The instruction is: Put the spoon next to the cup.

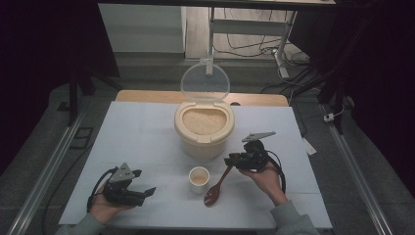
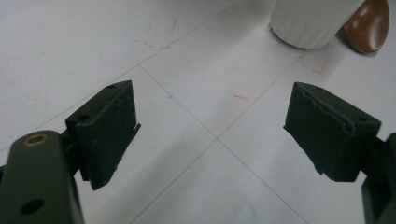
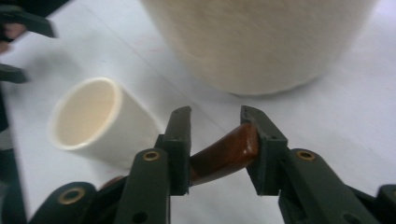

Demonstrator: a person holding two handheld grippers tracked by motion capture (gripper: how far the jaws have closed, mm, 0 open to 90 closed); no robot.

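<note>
The right hand-held gripper (image 3: 215, 140) has its jaws loosened around the wooden spoon (image 1: 219, 185), whose bowl lies on the surface (image 1: 147, 147) beside the cup (image 1: 198, 178); better withdraw straight back, without nudging it.

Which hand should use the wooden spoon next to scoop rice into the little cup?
The right. The right gripper already has the wooden spoon's handle between its jaws, near the rice bucket and the small cup. The left gripper hangs open over bare table, farther from everything.
</note>
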